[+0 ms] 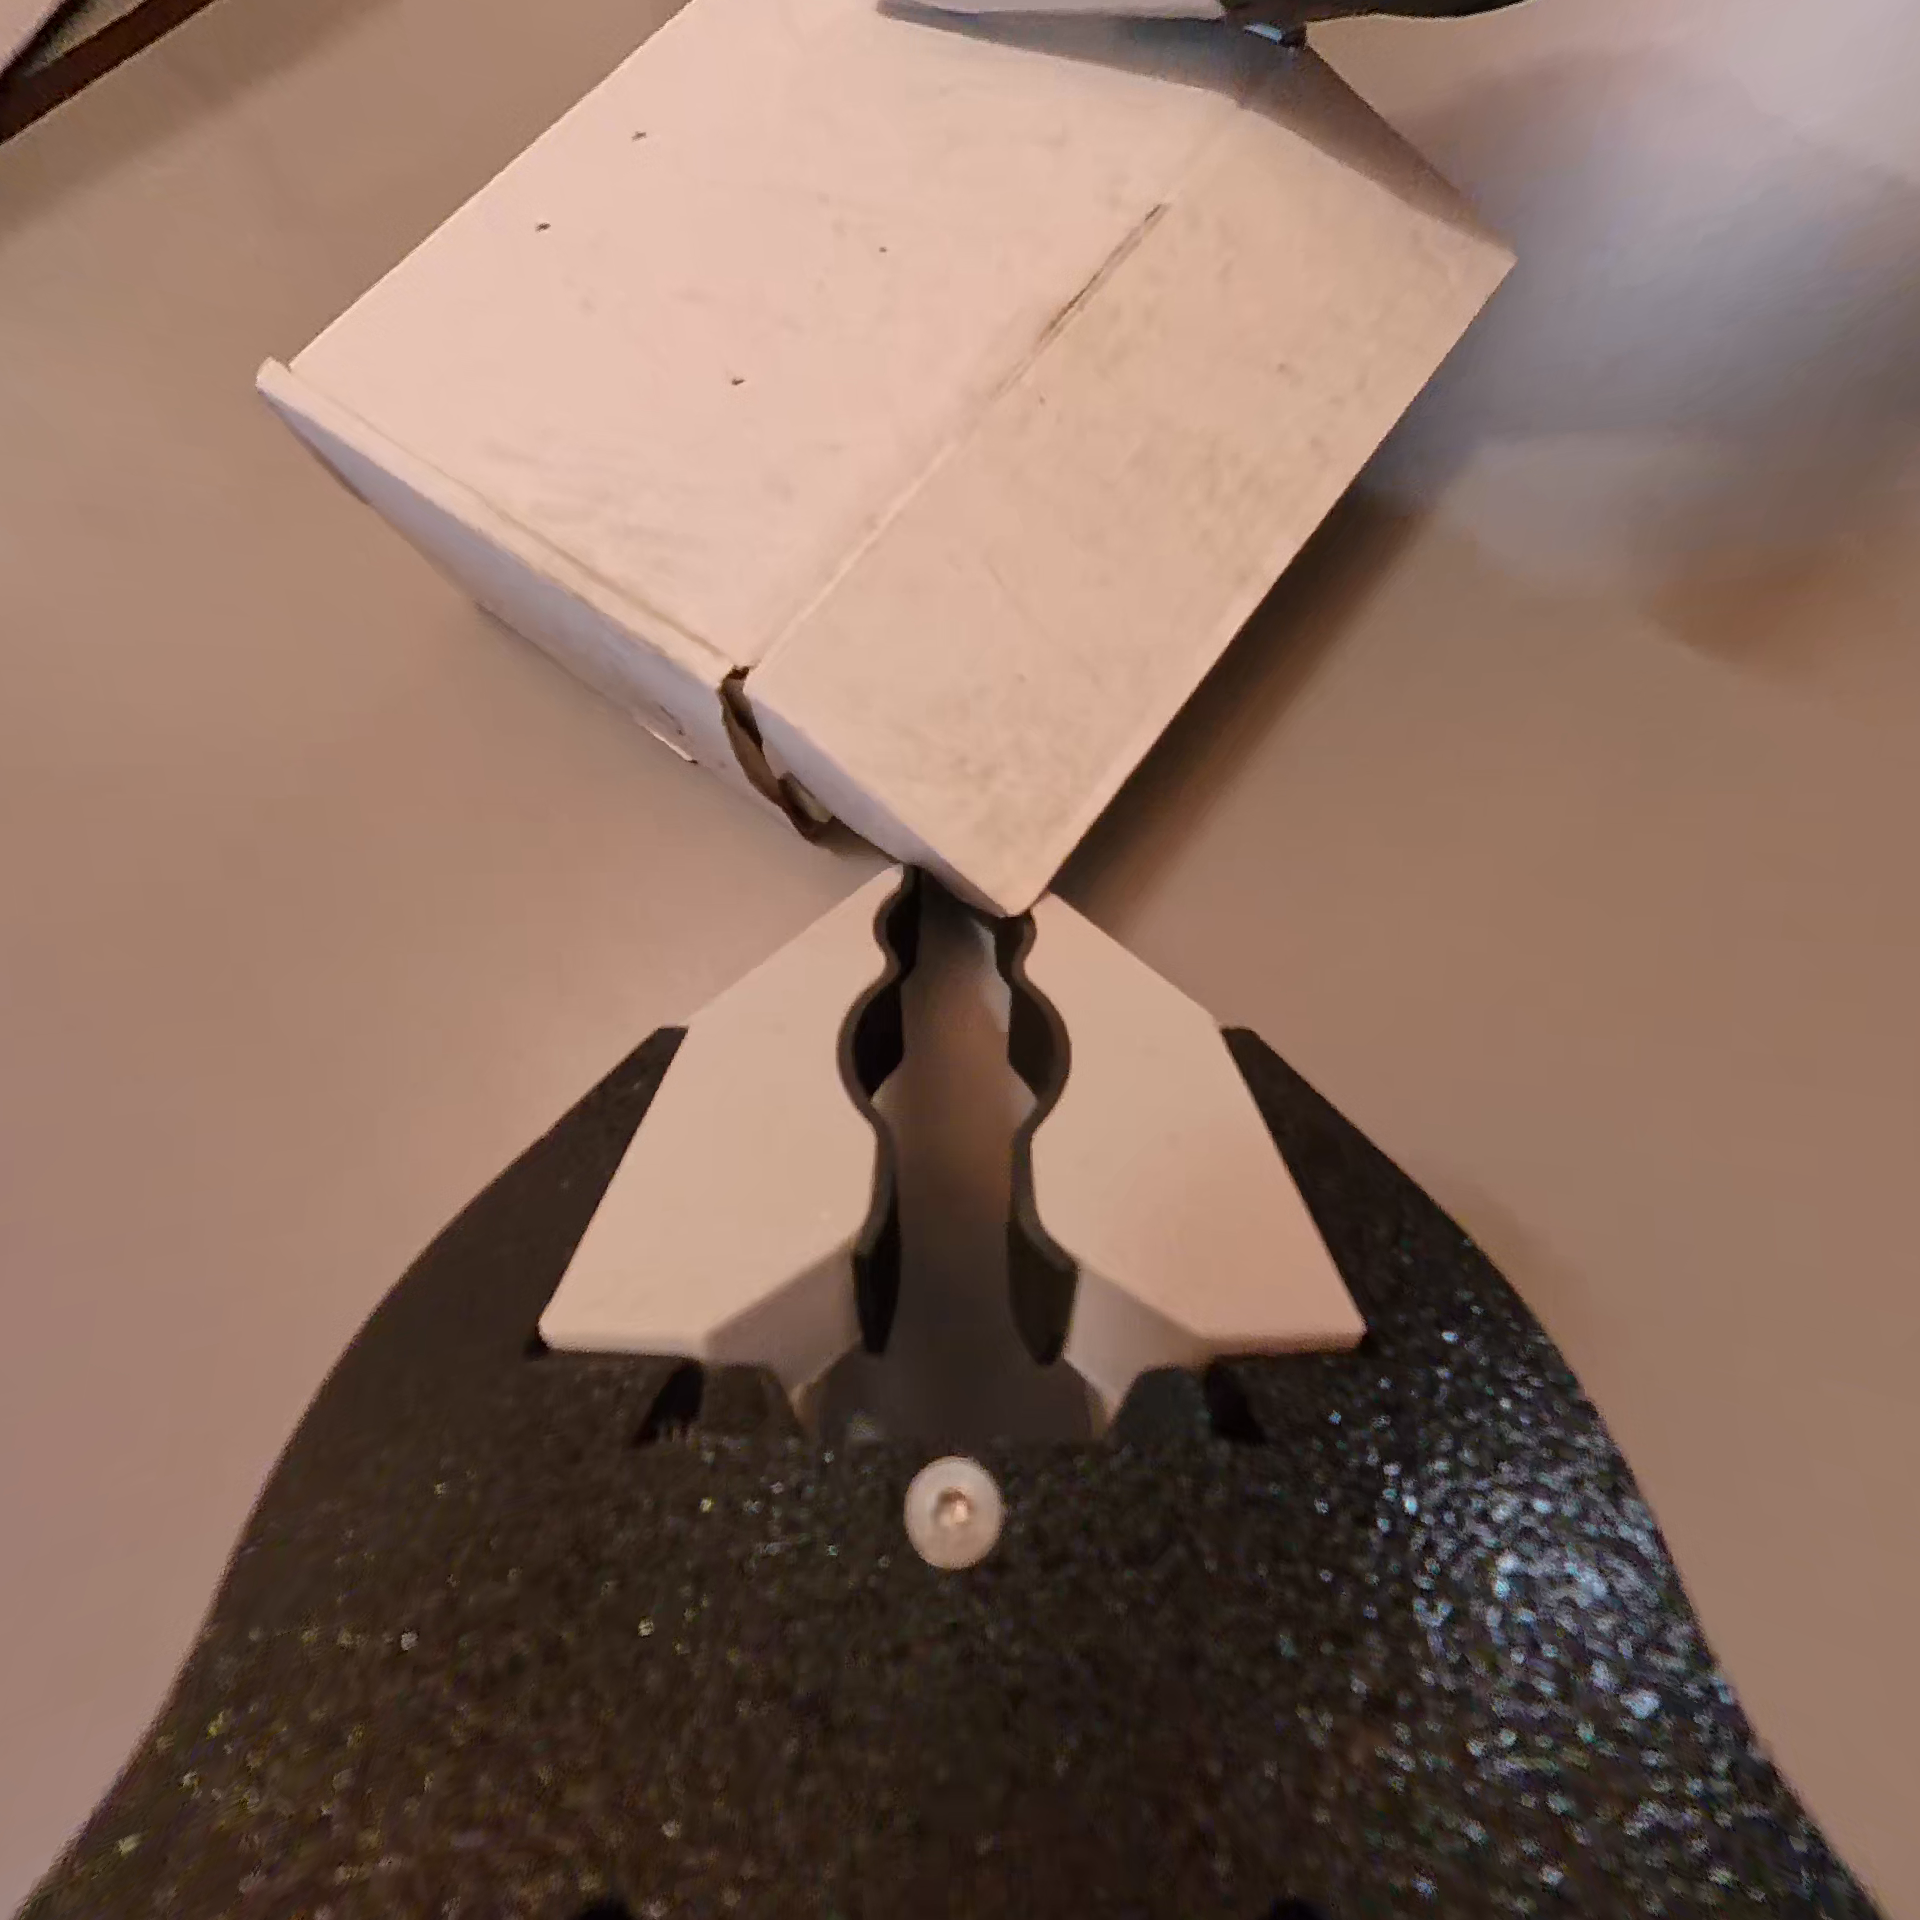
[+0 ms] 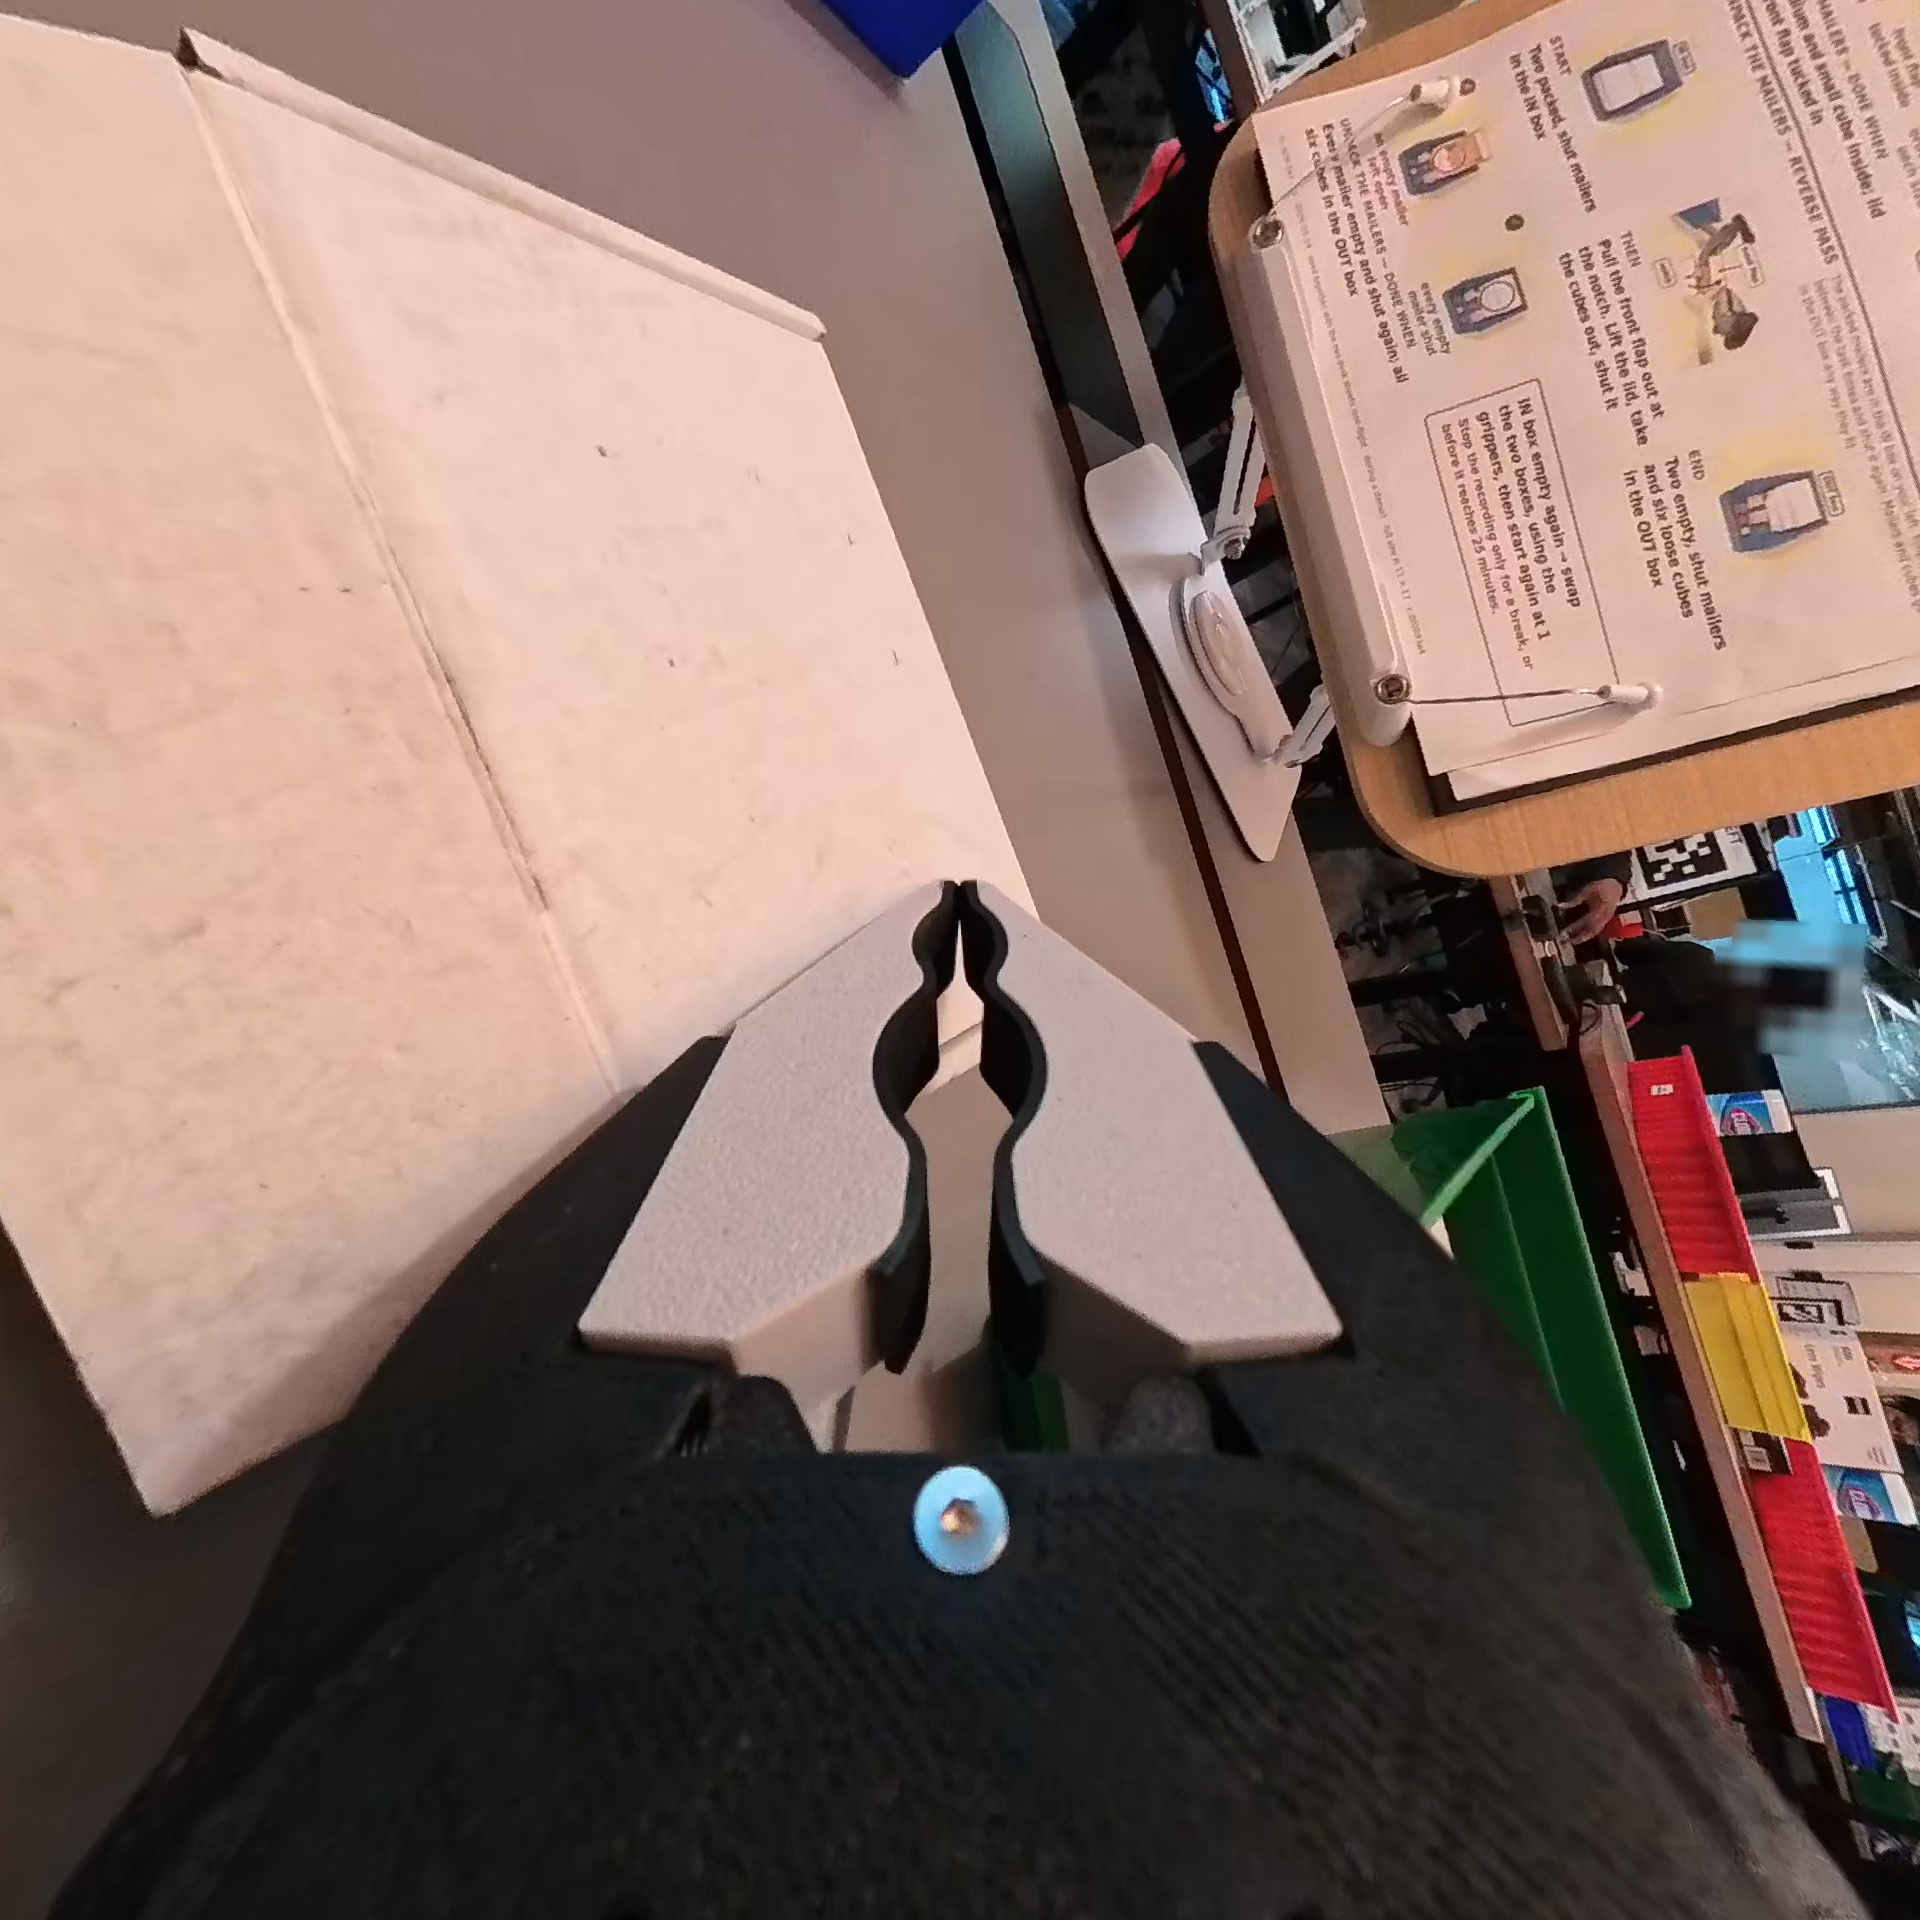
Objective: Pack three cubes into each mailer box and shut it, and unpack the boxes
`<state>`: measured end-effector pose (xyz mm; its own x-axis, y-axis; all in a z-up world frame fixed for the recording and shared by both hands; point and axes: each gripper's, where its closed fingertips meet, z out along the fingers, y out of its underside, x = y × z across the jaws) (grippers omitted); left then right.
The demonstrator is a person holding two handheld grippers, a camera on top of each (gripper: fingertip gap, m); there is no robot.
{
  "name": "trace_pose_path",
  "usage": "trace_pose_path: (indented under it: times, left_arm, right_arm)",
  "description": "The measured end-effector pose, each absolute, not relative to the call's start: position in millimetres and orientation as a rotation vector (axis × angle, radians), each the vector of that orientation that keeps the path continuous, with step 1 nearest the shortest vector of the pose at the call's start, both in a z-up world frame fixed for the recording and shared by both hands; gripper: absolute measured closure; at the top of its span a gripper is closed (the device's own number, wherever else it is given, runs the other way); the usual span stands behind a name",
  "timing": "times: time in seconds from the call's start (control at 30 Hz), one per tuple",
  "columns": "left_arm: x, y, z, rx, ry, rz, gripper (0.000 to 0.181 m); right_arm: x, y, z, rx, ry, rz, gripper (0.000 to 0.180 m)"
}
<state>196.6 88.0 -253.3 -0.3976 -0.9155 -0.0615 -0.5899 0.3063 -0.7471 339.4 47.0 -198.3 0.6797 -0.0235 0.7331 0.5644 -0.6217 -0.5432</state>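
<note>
A closed white mailer box (image 1: 831, 436) lies skewed on the tan table (image 1: 260, 935), one corner pointing at my left gripper (image 1: 961, 899). The left jaws stand a narrow gap apart, pinching a pale strip of the box at that near corner. In the right wrist view the same box (image 2: 416, 623) fills the left side, lid up with a crease across it. My right gripper (image 2: 956, 888) is shut with its tips touching and nothing in them, at the box's right edge. No cubes show; the box's inside is hidden.
A blue bin corner (image 2: 914, 31) sits at the far end of the table. A green bin (image 2: 1507, 1247) stands beyond the right gripper. A printed sheet on a wooden board (image 2: 1558, 416) hangs over a white stand base (image 2: 1195, 623). The table edge (image 2: 1143, 675) runs past the box.
</note>
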Motion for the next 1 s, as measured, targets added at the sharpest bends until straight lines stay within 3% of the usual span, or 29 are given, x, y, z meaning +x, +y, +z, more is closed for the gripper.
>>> trace_pose_path:
  times: [0.23,0.47,0.57,0.6,0.63,0.7,1.0]
  left_arm:
    - [186,81,-245,-1.360,2.195,-1.156,0.132]
    - [187,96,-197,-1.374,1.993,-1.403,0.129]
    - [202,106,-180,-1.338,1.908,-1.380,0.119]
    - [211,109,-175,-1.283,1.895,-1.353,0.121]
    - [220,111,-171,-1.217,1.890,-1.328,0.135]
    - [239,116,-166,-1.100,1.895,-1.311,0.177]
    - [274,94,-184,-1.293,2.099,-1.725,0.181]
  right_arm:
    - [340,47,-198,-2.084,-0.413,-0.936,0.180]
    - [340,47,-198,-2.083,-0.415,-0.943,0.180]
    - [340,47,-198,-2.084,-0.420,-0.952,0.180]
    - [340,47,-198,-2.084,-0.422,-0.957,0.180]
    - [340,47,-198,-2.085,-0.424,-0.961,0.180]
    - [340,47,-198,-2.084,-0.424,-0.970,0.180]
    - [340,47,-198,-2.076,-0.424,-0.979,0.180]
